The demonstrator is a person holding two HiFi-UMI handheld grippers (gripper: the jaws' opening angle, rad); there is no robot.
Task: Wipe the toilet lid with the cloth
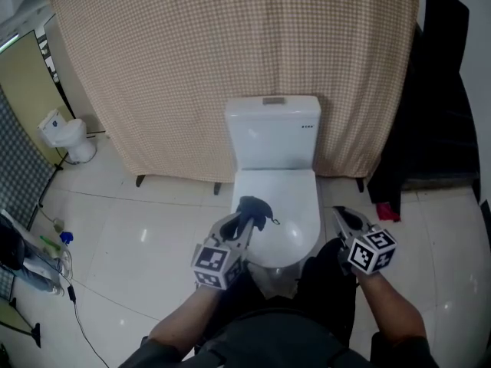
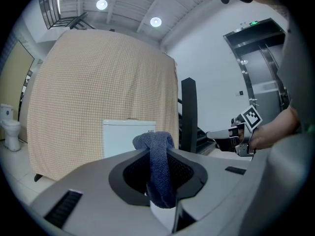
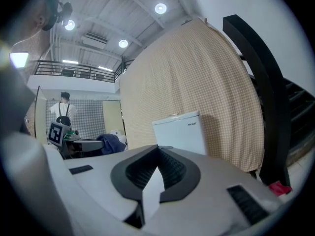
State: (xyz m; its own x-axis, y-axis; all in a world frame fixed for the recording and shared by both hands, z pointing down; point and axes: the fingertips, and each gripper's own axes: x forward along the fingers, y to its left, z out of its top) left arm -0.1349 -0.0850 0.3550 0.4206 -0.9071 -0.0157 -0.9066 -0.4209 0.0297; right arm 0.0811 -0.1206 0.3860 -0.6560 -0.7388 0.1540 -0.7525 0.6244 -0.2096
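Observation:
A white toilet with its lid [image 1: 284, 205] down stands against a checked curtain, its tank [image 1: 272, 131] behind. My left gripper [image 1: 244, 219] hovers over the lid's left front and is shut on a dark blue cloth [image 1: 254, 208], which bunches up between the jaws [image 2: 158, 167]. The tank [image 2: 127, 136] shows beyond the cloth in the left gripper view. My right gripper [image 1: 344, 218] is held beside the toilet's right edge, shut with nothing in it [image 3: 156, 154]. The right gripper view shows the tank [image 3: 179, 131] ahead and the cloth [image 3: 112, 142] at its left.
A beige checked curtain [image 1: 230, 60] hangs behind the toilet. A black stand [image 1: 437, 113] and a red item [image 1: 387, 210] sit to the right. A second small toilet [image 1: 67, 136] stands far left, with bottles and a cable on the tiled floor at left.

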